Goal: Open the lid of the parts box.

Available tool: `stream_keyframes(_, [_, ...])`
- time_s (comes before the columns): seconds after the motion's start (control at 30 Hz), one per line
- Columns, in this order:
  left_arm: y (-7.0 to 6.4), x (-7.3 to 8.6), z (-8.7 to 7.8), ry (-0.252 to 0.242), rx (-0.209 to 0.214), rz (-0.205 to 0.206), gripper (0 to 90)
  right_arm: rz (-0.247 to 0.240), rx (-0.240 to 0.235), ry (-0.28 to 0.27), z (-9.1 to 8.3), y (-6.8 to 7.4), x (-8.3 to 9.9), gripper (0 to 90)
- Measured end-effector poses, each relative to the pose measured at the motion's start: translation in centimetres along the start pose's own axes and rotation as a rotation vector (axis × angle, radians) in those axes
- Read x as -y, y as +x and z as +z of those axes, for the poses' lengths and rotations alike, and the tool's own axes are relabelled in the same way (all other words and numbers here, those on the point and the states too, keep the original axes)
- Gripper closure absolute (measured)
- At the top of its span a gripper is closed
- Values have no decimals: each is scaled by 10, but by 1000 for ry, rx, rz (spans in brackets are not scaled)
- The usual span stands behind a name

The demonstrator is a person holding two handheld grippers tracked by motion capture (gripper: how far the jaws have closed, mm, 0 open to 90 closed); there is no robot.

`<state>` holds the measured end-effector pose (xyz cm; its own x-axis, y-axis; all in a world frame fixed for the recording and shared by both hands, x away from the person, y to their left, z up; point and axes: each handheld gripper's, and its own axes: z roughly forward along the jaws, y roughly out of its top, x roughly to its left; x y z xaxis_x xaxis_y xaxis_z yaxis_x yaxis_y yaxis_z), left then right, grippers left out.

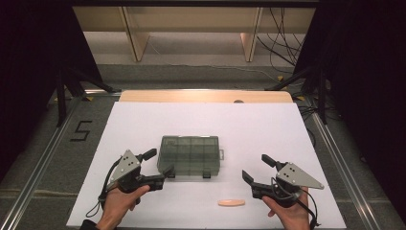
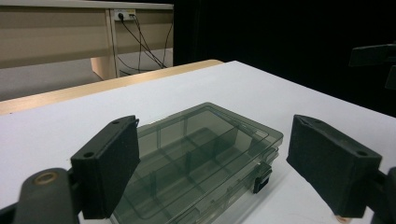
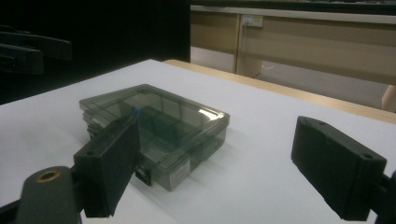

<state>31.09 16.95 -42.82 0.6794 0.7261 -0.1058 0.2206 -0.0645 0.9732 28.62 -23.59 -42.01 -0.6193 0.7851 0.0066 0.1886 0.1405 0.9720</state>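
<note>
Figure: approach to a closed compartment box. I am holding my left gripper (image 1: 156, 167) and my right gripper (image 1: 254, 168) low over the white table (image 1: 268, 129), one on each side of the organiser box (image 1: 188, 155), which is lying flat near the middle of the table with its lid down. Both pairs of jaws are standing wide apart and are gripping nothing; my left gripper's near jaw is sitting just beside the box's near left corner, though I cannot tell whether it is touching, while my right gripper is waiting well apart from the box. In the left gripper view the organiser box (image 2: 205, 154) is showing smoky see-through walls and inner dividers, with a dark latch (image 2: 262, 178) on its front edge; no contents are visible, so I am judging it light. The plastic is looking stiff, smooth and probably slippery, and the thin lid may flex or crack under a hard squeeze. I am therefore judging the short end walls or corners to be the soundest hold, with the latches to be worked from the front. A small peach-coloured oblong piece (image 1: 231, 202) is lying near my right hand (image 1: 289, 213), apart from the box.
</note>
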Motion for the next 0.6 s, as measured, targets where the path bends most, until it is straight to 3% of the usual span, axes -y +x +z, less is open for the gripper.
stream_keyframes(0.6, [0, 0, 0, 1, -2, 0, 161, -4, -9, 2, 0, 0, 0, 163])
